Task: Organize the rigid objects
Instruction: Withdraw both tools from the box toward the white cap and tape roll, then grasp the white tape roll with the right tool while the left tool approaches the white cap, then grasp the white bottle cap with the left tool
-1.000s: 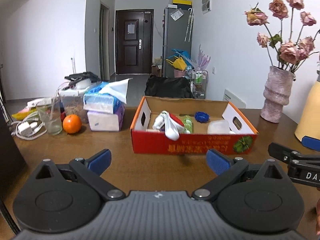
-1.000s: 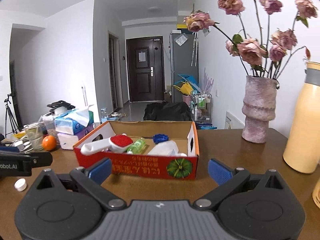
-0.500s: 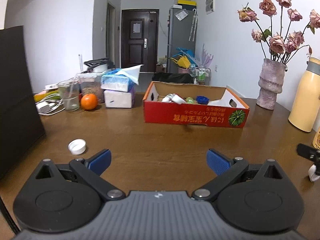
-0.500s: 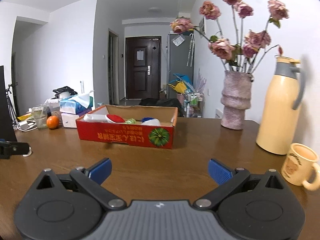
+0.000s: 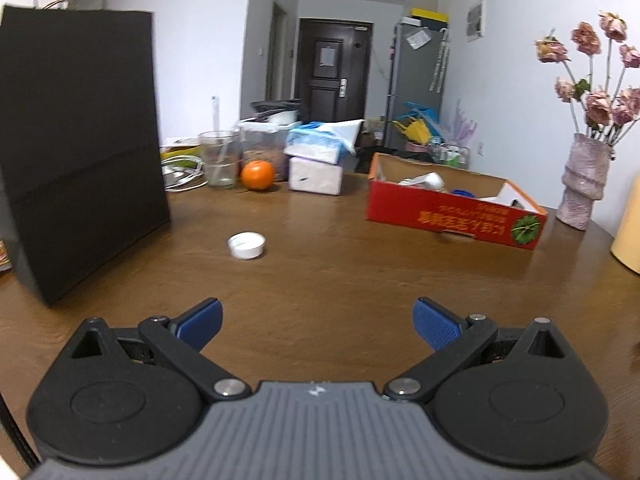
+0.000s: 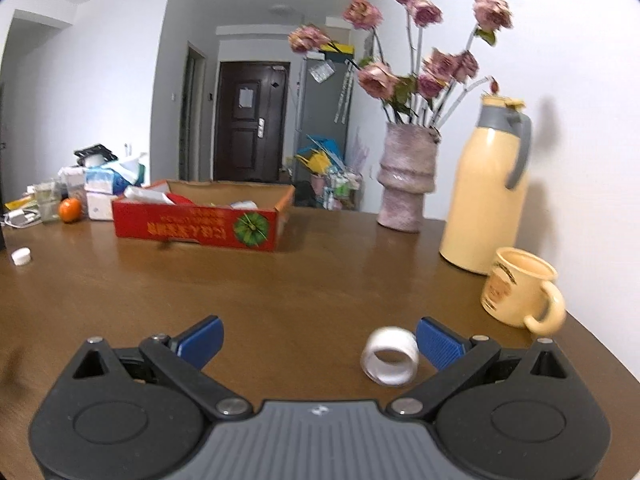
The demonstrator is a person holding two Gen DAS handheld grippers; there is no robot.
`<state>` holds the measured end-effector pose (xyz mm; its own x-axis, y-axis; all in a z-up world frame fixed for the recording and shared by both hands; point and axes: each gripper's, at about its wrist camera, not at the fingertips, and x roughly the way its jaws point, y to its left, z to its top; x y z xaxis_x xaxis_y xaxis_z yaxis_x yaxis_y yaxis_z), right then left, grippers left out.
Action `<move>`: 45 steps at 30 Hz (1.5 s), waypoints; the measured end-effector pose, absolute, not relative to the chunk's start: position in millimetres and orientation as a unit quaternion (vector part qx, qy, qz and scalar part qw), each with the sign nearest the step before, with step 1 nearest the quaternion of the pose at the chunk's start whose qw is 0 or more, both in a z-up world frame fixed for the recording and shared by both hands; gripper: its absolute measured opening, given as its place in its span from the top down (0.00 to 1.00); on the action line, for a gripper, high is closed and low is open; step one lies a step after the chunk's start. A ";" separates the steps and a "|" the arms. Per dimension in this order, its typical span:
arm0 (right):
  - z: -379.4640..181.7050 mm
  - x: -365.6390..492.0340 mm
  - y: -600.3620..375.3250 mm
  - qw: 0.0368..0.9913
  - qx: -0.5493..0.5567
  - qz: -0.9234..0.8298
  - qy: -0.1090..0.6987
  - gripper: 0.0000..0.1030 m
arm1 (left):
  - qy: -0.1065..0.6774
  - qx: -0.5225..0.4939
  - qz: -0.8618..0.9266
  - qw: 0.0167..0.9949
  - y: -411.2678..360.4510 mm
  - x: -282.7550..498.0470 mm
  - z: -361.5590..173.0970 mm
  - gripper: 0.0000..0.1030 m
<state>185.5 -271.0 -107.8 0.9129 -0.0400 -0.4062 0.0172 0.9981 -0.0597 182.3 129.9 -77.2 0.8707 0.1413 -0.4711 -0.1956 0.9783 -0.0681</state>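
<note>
A red cardboard box (image 5: 452,216) (image 6: 196,226) holding several small items stands on the brown table. A white bottle cap (image 5: 246,245) (image 6: 21,256) lies on the table ahead of my left gripper (image 5: 318,322), which is open and empty. A white tape roll (image 6: 390,355) lies on the table just inside the right finger of my right gripper (image 6: 320,340), which is open and empty.
A tall black paper bag (image 5: 80,144) stands at the left. An orange (image 5: 258,175), a glass (image 5: 218,159) and tissue packs (image 5: 318,158) sit at the back left. A vase of dried roses (image 6: 406,178), a yellow thermos (image 6: 486,188) and a yellow mug (image 6: 520,292) stand at the right.
Both grippers have drawn back from the red box toward the table's near side. The left view has swung left onto the cap and bag. The tape roll has come into the right view.
</note>
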 end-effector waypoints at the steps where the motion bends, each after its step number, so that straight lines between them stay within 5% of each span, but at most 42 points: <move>1: -111.0 183.1 -274.4 0.977 -0.027 -0.019 0.212 0.00 | 0.239 -0.058 0.092 0.965 134.3 179.4 -78.7 0.00; 19: -145.8 236.0 -310.3 0.957 0.012 -0.087 0.275 0.05 | 0.249 -0.067 0.109 0.960 153.1 185.2 -88.4 0.00; 24: -154.7 265.4 -315.1 0.946 0.017 -0.100 0.309 0.27 | 0.252 -0.069 0.112 0.959 154.9 189.0 -89.7 0.00; 25: -156.3 269.8 -316.2 0.944 0.020 -0.099 0.315 0.37 | 0.253 -0.069 0.112 0.959 155.6 189.5 -90.2 0.00; 26: -157.6 273.0 -317.8 0.942 0.026 -0.096 0.320 0.58 | 0.253 -0.069 0.113 0.958 156.4 190.3 -90.5 0.00; 45: -136.5 285.4 -299.6 0.962 0.041 -0.071 0.259 0.58 | 0.271 -0.071 0.149 0.948 197.3 261.0 -94.6 0.00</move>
